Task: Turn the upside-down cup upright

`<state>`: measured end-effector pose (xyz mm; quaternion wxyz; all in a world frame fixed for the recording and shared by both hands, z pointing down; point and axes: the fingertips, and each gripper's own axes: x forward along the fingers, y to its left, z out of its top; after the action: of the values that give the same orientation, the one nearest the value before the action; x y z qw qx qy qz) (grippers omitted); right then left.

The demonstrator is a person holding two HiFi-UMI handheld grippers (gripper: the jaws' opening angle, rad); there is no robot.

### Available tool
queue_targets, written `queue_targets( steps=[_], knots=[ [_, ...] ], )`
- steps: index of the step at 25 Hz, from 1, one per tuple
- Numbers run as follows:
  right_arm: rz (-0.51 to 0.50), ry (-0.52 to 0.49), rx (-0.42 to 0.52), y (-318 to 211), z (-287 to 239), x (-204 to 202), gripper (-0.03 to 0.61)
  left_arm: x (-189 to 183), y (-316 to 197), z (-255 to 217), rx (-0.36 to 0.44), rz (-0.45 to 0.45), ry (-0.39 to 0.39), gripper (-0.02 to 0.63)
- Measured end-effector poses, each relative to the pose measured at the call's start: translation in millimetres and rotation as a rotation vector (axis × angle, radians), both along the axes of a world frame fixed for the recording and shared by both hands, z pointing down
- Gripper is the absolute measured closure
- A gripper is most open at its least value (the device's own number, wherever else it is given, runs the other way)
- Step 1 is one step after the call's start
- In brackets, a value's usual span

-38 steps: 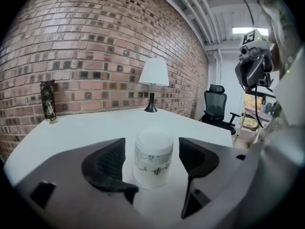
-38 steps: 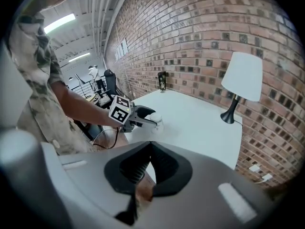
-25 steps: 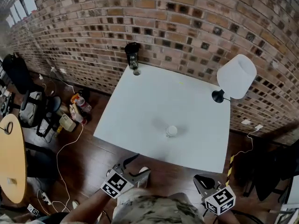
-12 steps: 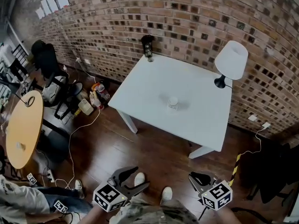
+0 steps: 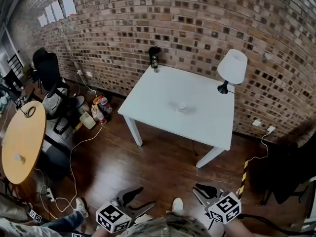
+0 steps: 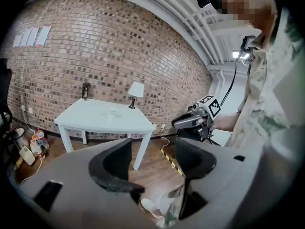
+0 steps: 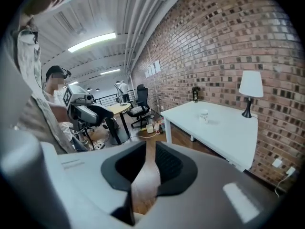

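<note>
Cup (image 5: 181,106): mid white table (image 5: 153,100), upper middle of frame, clear of edges.
Room: bare wood floor (image 5: 158,179) before table.
Left gripper (image 5: 139,200): empty, closing.
Right gripper (image 5: 200,192): empty, barely apart.
Change: table farther than before.

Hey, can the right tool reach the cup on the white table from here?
Probably not: the cup sits on the table, far across the floor from the right tool. Nothing blocks the way, so stepping closer should do.

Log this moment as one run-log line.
stage: standing off from table | cup: on table, untouched | left gripper: empty, jaws closing | right gripper: empty, jaws apart
</note>
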<state>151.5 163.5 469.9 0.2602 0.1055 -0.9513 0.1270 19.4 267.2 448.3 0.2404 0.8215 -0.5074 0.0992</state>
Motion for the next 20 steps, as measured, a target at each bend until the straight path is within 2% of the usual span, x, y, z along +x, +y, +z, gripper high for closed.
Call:
queue_targets(
  steps=[4,6,11,14,20],
  knots=[
    [0.018,-0.006,0.034,45.6,-15.2,-15.1,0.515,-15.9,40.3,-5.4,0.011,0.003,0.006,0.327],
    [0.025,-0.004,0.046,67.2,-19.9,-18.6,0.517,-20.0,57.4,-1.9,0.013,-0.006,0.037,0.328],
    [0.047,-0.007,0.041,125.3,-20.1,-25.4,0.518,-23.8,97.4,9.3,0.002,0.009,0.051,0.331],
    [0.033,-0.007,0.018,154.3,-18.5,-41.7,0.520,-34.1,123.0,8.0,-0.005,-0.011,0.061,0.336],
    [0.000,-0.014,0.030,186.6,-24.5,-68.7,0.520,-53.1,160.6,6.6,-0.014,-0.019,0.060,0.343]
  ],
)
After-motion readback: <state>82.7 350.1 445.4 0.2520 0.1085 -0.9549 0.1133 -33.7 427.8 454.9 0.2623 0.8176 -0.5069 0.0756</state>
